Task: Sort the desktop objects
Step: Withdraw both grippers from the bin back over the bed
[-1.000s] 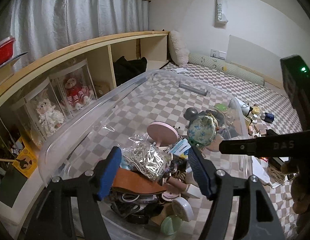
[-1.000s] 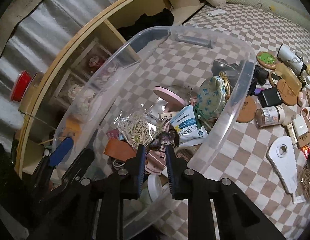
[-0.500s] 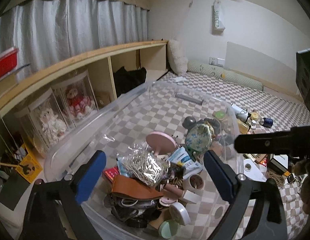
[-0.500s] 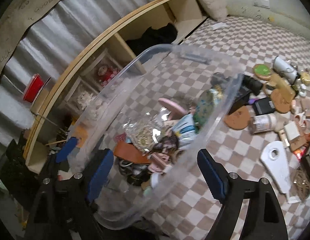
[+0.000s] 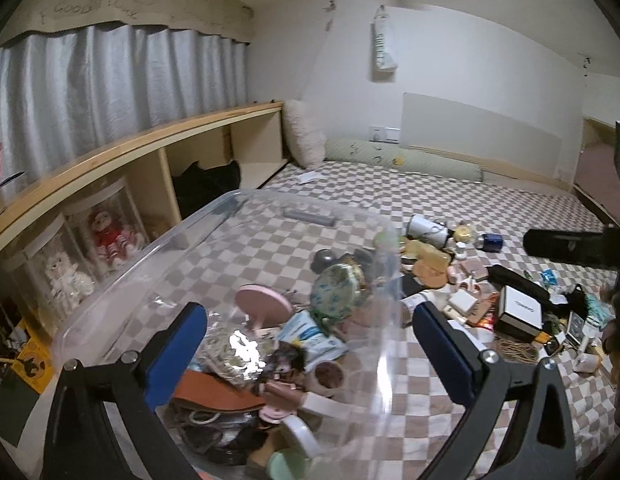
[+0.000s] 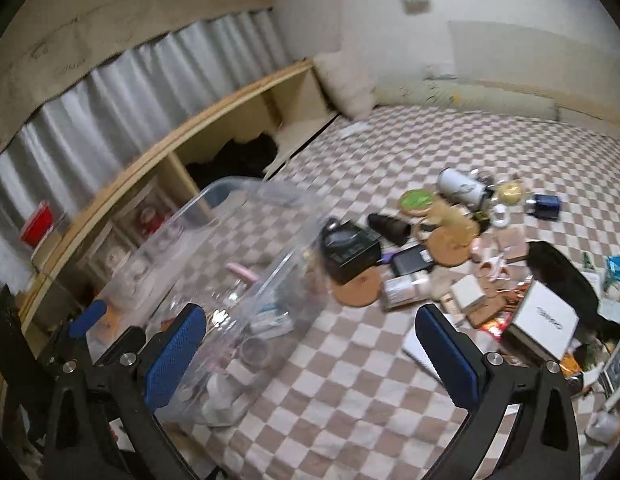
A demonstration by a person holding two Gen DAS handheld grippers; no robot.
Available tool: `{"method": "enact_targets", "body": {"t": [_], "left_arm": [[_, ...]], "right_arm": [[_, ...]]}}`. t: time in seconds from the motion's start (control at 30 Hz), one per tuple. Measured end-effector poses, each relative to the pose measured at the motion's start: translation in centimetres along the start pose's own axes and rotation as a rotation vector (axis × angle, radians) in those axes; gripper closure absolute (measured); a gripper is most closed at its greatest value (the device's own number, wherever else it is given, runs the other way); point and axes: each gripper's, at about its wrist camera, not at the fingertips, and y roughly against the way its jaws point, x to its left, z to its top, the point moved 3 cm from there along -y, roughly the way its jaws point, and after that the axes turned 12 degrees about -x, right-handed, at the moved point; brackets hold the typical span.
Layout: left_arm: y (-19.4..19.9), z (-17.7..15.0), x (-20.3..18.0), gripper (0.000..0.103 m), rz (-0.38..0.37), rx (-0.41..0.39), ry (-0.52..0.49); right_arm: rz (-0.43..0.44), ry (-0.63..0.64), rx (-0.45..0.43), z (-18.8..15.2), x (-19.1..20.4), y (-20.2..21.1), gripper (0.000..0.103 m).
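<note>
The wooden shelf (image 5: 157,140) runs along the left wall. Beside it the clear plastic bin (image 5: 213,240) sits on the checkered bed (image 5: 450,200), with a pink disc (image 5: 261,306), a floral pouch (image 5: 338,286) and other small items piled inside. The left gripper (image 5: 310,344) hovers over the bin, its fingers opening wide with nothing between them. The right gripper (image 6: 310,344) also spreads, empty. Farther right, a white box (image 6: 544,322) and 2 cork coasters (image 6: 448,244) lie scattered on the bed.
</note>
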Motion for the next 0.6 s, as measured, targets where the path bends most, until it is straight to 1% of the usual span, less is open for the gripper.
{"method": "enact_targets", "body": {"t": [0.1, 0.2, 0.3, 0.4, 0.47, 0.6], "left_arm": [[0.1, 0.2, -1.4, 0.0, -0.033, -0.008, 0.002], [0.2, 0.3, -2.7, 0.0, -0.058, -0.026, -0.006], [0.0, 0.2, -4.2, 0.0, -0.08, -0.036, -0.013], [-0.4, -0.2, -5.5, 0.0, -0.117, -0.025, -0.004], [-0.8, -0.4, -6.4, 0.0, -0.146, -0.018, 0.001], [-1.1, -1.1, -8.8, 0.0, -0.194, -0.021, -0.003]], "right_arm": [[-0.035, -0.001, -0.059, 0.1, -1.6, 1.7, 0.0], [-0.095, -0.018, -0.11, -0.4, -3.6, 3.2, 0.0], [-0.173, 0.012, -0.084, -1.6, -5.7, 3.8, 0.0], [-0.244, 0.043, -0.079, -2.7, -7.7, 4.5, 0.0], [-0.289, 0.053, -0.091, -3.4, -9.0, 5.2, 0.0], [-0.336, 0.022, -0.107, -4.5, -11.4, 6.3, 0.0]]}}
